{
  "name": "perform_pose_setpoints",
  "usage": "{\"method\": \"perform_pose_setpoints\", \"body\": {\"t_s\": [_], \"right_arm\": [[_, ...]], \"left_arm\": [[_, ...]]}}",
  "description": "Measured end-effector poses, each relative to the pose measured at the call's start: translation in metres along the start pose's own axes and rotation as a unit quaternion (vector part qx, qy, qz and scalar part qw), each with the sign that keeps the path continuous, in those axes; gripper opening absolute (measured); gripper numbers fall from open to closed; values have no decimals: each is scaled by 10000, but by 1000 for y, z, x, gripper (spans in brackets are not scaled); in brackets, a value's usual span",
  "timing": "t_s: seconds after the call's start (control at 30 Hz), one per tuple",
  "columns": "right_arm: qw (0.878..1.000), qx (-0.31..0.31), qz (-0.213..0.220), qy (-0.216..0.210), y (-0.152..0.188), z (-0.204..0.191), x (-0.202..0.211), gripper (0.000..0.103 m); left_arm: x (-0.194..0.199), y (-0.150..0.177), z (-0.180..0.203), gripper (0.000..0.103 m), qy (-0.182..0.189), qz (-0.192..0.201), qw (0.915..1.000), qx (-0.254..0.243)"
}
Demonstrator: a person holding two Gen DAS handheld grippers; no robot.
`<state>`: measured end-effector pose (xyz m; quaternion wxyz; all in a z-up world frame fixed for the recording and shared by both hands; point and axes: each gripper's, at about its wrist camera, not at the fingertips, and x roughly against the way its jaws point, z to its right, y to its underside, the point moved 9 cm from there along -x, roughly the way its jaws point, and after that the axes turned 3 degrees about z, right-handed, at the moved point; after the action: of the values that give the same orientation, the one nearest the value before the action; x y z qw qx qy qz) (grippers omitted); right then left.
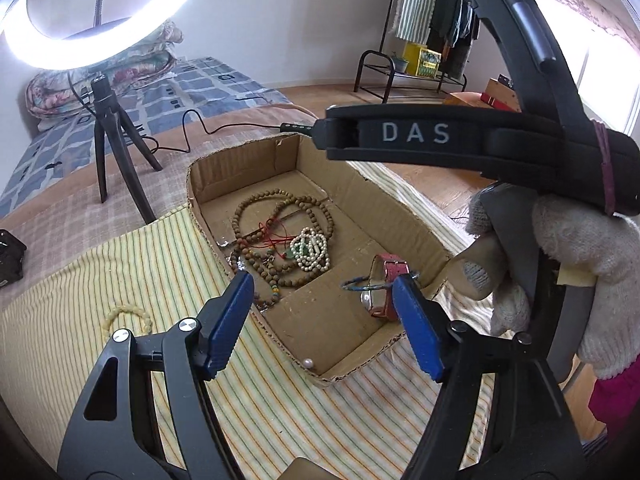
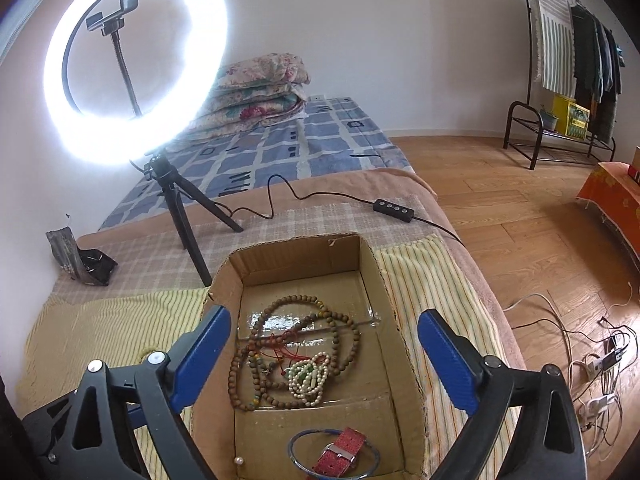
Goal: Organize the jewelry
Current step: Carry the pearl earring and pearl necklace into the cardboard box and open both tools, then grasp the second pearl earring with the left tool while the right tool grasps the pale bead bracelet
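Observation:
A shallow cardboard box [image 1: 404,216] [image 2: 384,280] lies on the striped cloth. In it are brown bead necklaces [image 1: 280,208] [image 2: 296,308], a white bead strand [image 1: 312,250] [image 2: 310,380], a red-strapped watch [image 1: 386,276] [image 2: 340,456], a blue bangle [image 1: 354,282] [image 2: 296,444] and a loose pearl [image 1: 307,363] [image 2: 239,460]. A pale yellow bead bracelet [image 1: 126,318] lies on the cloth left of the box. My left gripper [image 1: 324,320] is open and empty above the box's near end. My right gripper [image 2: 324,352] is open and empty over the box; its body shows in the left wrist view [image 1: 460,140].
A ring light on a tripod [image 2: 136,60] [image 1: 108,120] stands behind the box, its cable and controller [image 2: 394,210] across the bed. A dark object [image 2: 80,258] lies at left. The bed's right edge [image 2: 492,300] drops to a wooden floor with cables [image 2: 592,368].

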<state>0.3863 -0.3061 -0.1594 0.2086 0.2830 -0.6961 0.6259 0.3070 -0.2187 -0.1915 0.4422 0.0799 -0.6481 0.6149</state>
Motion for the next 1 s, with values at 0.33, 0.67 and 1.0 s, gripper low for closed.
{"method": "perform_pose_setpoints", "body": {"t_s": [0.33,0.67,1.0], "right_arm": [[9996,-54,119,247,0,7,17,103],[9995,54,189,228,5,-10,40,103],[9993,159,286,164,9,-33,57,103]], "left_arm": [[22,10,-18,74,-137,-6,9999,22],[53,25,-46,74,-479,-14,9985,258],[85,36,-72,74,-764,66,9958,503]]}}
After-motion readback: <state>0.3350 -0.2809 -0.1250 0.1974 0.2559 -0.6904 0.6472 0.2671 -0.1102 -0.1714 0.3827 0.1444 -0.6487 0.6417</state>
